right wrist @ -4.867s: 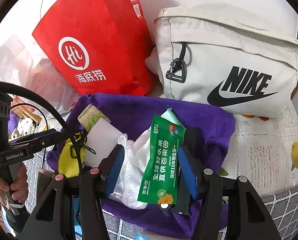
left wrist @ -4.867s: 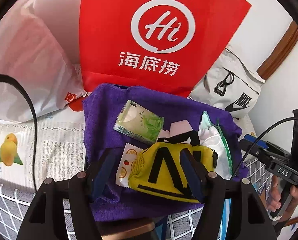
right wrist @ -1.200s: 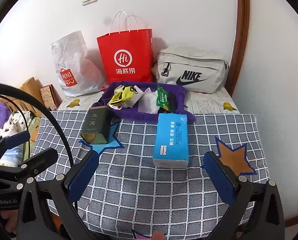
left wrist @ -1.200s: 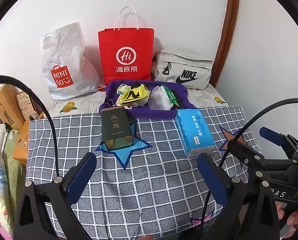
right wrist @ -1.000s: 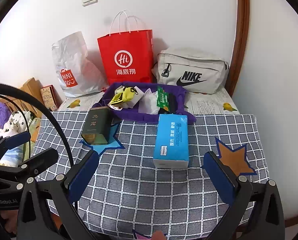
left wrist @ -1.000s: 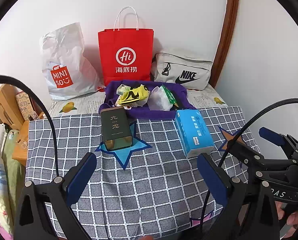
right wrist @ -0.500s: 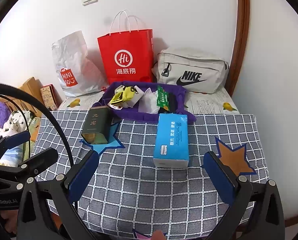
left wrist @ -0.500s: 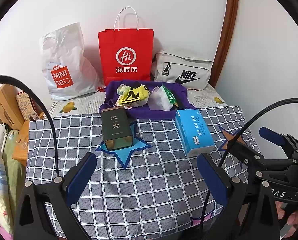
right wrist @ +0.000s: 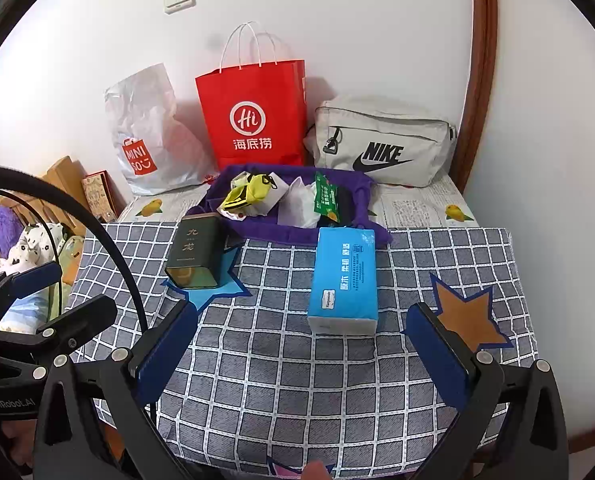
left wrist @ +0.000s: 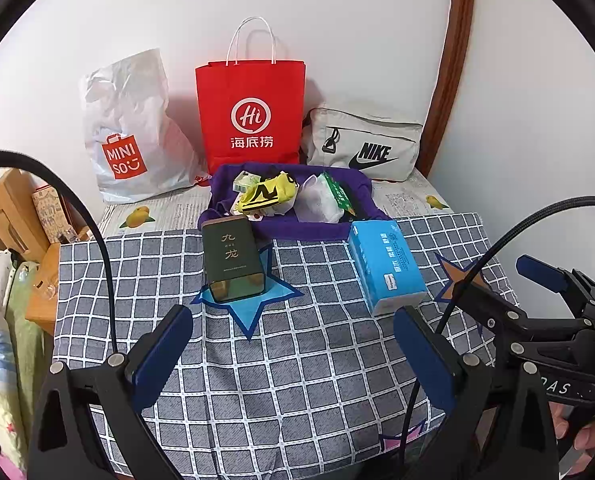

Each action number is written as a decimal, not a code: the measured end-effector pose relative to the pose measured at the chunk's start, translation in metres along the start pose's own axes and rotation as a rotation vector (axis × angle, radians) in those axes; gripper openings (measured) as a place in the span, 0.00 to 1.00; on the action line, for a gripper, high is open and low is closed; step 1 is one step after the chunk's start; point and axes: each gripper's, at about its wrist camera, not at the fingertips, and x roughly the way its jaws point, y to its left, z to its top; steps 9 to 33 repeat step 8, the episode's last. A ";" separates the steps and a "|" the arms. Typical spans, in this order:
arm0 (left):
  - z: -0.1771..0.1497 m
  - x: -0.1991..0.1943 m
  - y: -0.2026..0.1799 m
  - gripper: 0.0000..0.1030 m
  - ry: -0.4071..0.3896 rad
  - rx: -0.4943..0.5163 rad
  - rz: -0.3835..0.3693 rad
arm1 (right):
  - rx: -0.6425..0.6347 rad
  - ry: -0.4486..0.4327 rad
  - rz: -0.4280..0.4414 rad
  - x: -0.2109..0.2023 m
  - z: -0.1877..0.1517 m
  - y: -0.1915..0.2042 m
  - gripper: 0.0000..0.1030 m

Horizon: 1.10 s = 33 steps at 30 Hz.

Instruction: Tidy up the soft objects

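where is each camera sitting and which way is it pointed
Left wrist: rides the left hand-held gripper, above the near edge of the checked tablecloth, facing the back wall; its open blue fingers frame the view, the right hand-held gripper shows at right.
Right wrist: rides the right hand-held gripper, same heading, set further right; the left hand-held gripper shows at left.
Shared: dark green tin, blue tissue pack, purple tray, red Hi bag, Nike bag.
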 end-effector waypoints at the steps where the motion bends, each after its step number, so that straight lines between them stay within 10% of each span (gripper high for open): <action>1: 0.000 0.000 0.000 0.98 0.000 0.001 0.000 | -0.001 0.000 0.000 0.000 0.000 0.000 1.00; 33: 0.001 -0.001 -0.001 0.98 -0.003 0.001 -0.001 | -0.001 -0.001 -0.004 -0.002 -0.001 0.000 1.00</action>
